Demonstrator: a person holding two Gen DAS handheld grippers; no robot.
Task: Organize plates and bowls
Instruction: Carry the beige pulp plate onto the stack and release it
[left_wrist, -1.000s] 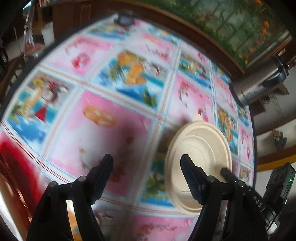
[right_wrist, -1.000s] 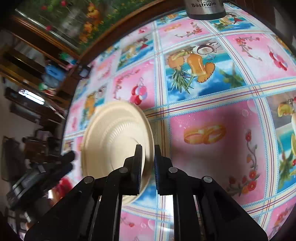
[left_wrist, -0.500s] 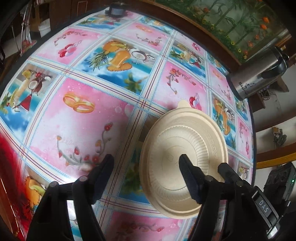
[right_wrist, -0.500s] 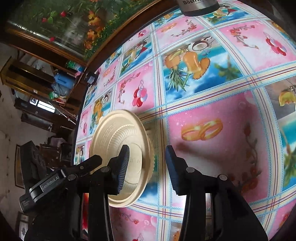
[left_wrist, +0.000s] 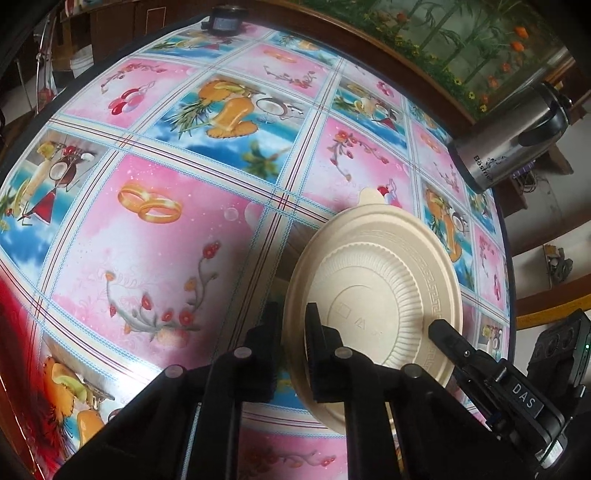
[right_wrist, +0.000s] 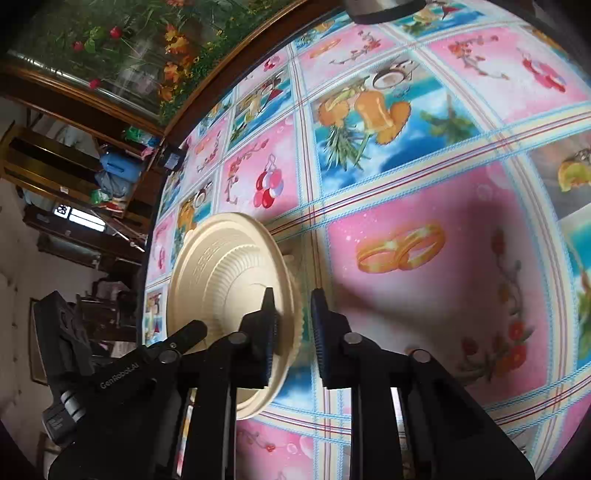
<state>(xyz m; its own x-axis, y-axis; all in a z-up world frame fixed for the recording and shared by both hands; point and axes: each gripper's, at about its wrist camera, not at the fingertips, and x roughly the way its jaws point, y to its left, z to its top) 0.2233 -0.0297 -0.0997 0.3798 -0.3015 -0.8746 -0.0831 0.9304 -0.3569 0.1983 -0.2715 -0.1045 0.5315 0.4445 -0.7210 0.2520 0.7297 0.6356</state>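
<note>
**On a patterned tablecloth, two grippers meet at one plate**

Over the pink-and-blue tablecloth (left_wrist: 177, 236), the left gripper (left_wrist: 291, 325) pinches the near rim of a cream plate (left_wrist: 384, 295). Further right, the right gripper (right_wrist: 293, 314) straddles that plate's opposite rim, jaws slightly apart. A steel flask (left_wrist: 517, 140) stands far right.

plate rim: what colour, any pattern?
Plain cream plate, with an embossed Greek-key band on the rim and radial ribbing inside it. Clearest in the left wrist view.

Table (left_wrist: 177, 240) under pink-and-blue picture-tile cloth, cream plate stack (left_wrist: 373, 295) at 4 o'clock, steel flask (left_wrist: 513, 144) at 2 o'clock, small dark device (left_wrist: 221, 20) at 12 o'clock.
</note>
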